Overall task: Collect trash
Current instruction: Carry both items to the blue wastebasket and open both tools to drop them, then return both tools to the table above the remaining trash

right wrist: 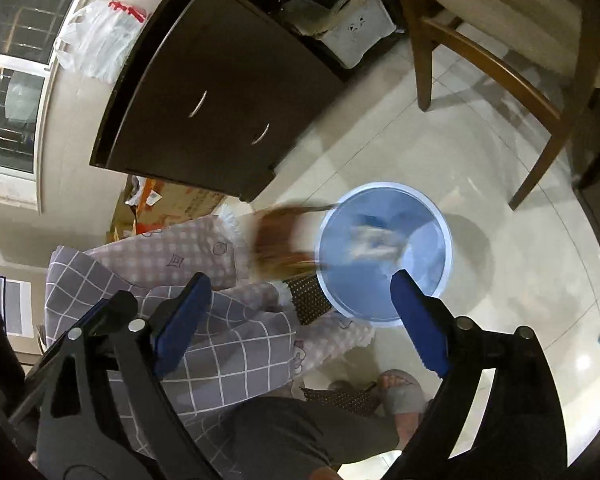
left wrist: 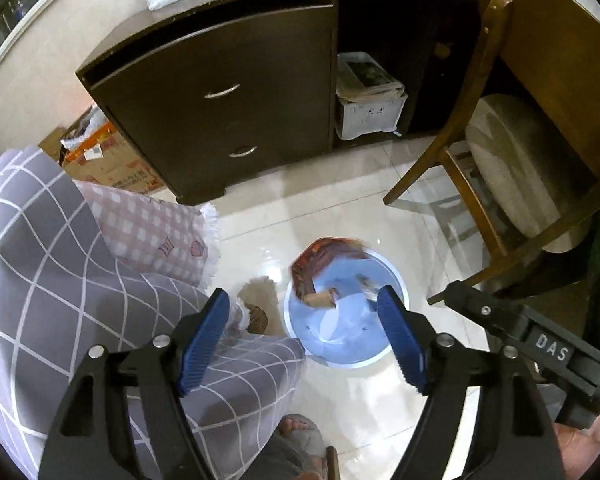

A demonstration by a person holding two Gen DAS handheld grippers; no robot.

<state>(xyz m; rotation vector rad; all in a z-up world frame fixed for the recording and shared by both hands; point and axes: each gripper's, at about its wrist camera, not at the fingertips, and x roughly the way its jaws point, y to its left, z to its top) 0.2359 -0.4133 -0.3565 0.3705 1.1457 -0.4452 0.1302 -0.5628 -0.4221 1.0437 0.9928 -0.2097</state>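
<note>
A round blue trash bin (left wrist: 354, 340) stands on the tiled floor; it also shows in the right wrist view (right wrist: 376, 280). A reddish-brown wrapper (left wrist: 320, 264) lies blurred over its far-left rim, with small pale scraps (left wrist: 320, 300) inside. In the right wrist view the wrapper (right wrist: 280, 240) is a brown motion blur left of the rim, and a pale blurred scrap (right wrist: 374, 242) is over the bin. My left gripper (left wrist: 306, 300) is open and empty above the bin. My right gripper (right wrist: 300, 280) is open and empty above the bin's left edge.
A dark cabinet (left wrist: 220, 96) with two drawer handles stands behind the bin. A wooden chair (left wrist: 512, 184) stands to the right. Checked bedding (left wrist: 60, 260) lies at the left. A white box (left wrist: 368, 108) sits beside the cabinet. A slippered foot (right wrist: 400, 392) is near the bin.
</note>
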